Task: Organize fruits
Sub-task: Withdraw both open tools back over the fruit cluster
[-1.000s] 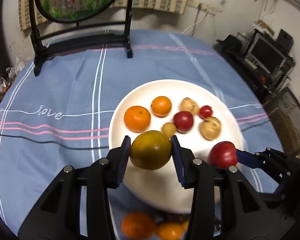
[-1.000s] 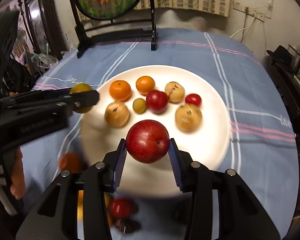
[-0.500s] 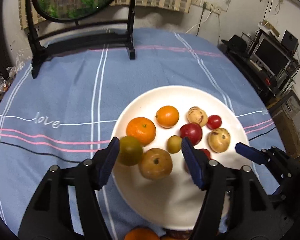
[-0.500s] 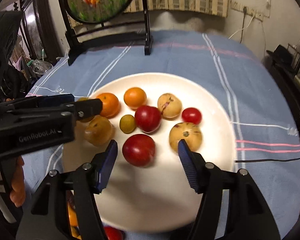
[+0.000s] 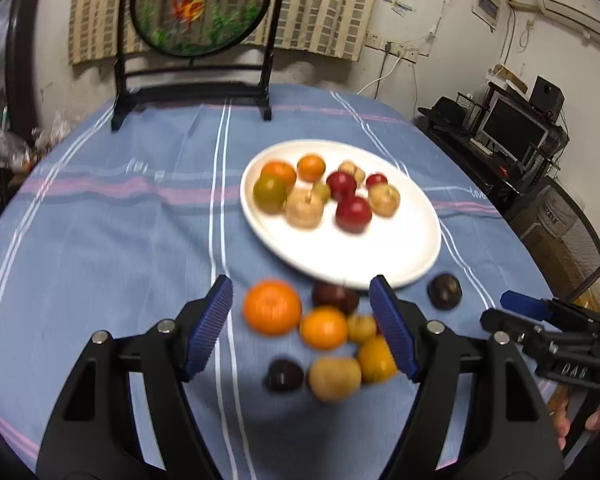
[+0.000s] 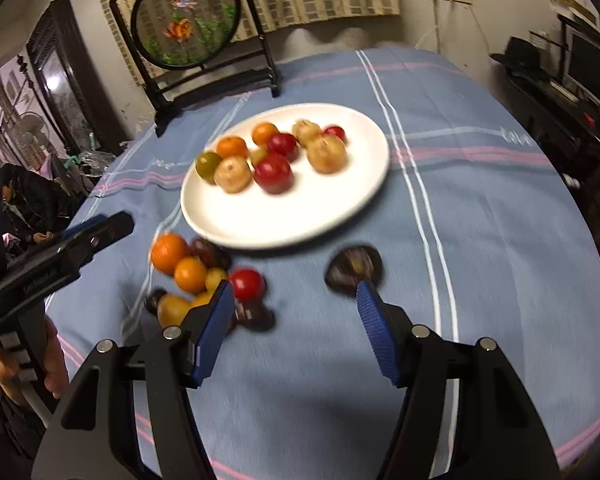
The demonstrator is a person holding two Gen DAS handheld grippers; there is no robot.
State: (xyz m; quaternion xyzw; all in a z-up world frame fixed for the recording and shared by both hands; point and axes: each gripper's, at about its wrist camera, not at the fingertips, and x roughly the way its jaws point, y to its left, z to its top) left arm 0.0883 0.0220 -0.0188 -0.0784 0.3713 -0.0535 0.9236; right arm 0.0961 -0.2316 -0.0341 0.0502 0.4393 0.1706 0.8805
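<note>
A white plate [image 5: 400, 256] [image 6: 292, 220] on the blue tablecloth holds several fruits, among them a greenish orange [image 5: 269, 193] [image 6: 208, 166] and a red apple [image 5: 353, 213] [image 6: 273, 173]. A loose pile of fruits lies on the cloth in front of the plate, with a big orange [image 5: 272, 306] [image 6: 168, 252] and a dark fruit set apart [image 5: 444, 291] [image 6: 354, 266]. My left gripper [image 5: 302, 326] is open and empty above the pile. My right gripper [image 6: 296, 330] is open and empty, near the dark fruit and a red fruit [image 6: 247, 284].
A round goldfish screen on a black stand [image 5: 198, 6] [image 6: 186, 18] stands at the table's far edge. A desk with a monitor [image 5: 512, 128] is off to the right. The other gripper shows at each view's side, at the right [image 5: 548, 332] and at the left [image 6: 60, 256].
Both grippers let go of their fruit onto the plate, the greenish orange from the left and the red apple from the right. Both opened wide and pulled back toward the loose pile.
</note>
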